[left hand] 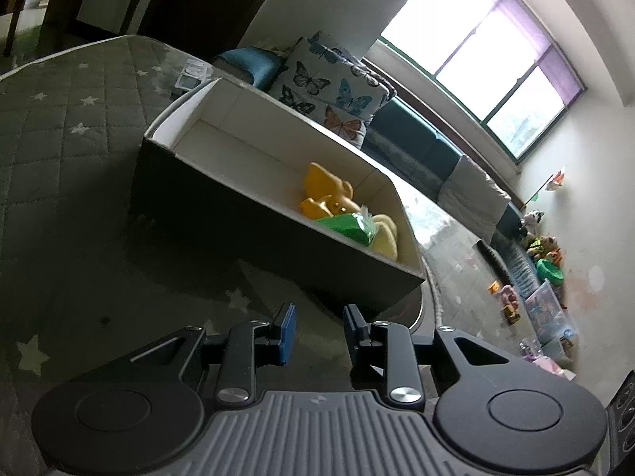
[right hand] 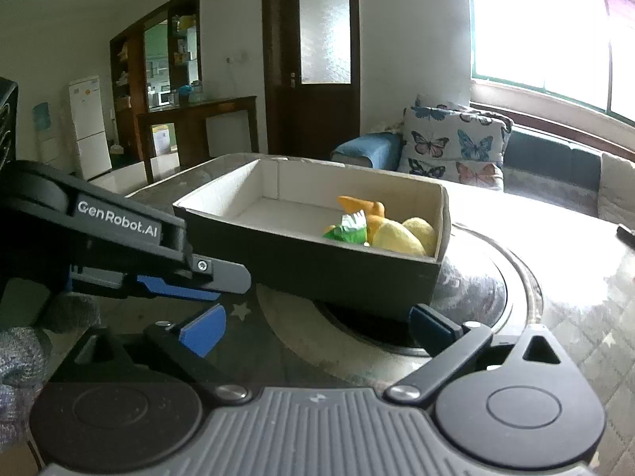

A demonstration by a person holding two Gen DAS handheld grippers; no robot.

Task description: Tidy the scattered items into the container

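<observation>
A black box with a white inside (left hand: 254, 131) (right hand: 278, 182) stands on the round table. In its right end lie an orange toy (left hand: 325, 192) (right hand: 365, 208), a green packet (left hand: 349, 228) (right hand: 345, 232) and a yellow soft toy (left hand: 385, 238) (right hand: 408, 236). My left gripper (left hand: 319, 327) is open and empty, just in front of the box's near wall. It also shows in the right wrist view (right hand: 190, 285), at the left. My right gripper (right hand: 317, 327) is wide open and empty, close to the box's near side.
A grey quilted cloth with stars (left hand: 59, 127) covers the table. A butterfly cushion (left hand: 329, 87) (right hand: 452, 142) lies on the sofa behind. Toys and a plastic bin (left hand: 547, 305) sit on the floor by the wall. A small dark object (right hand: 625, 234) lies at the right table edge.
</observation>
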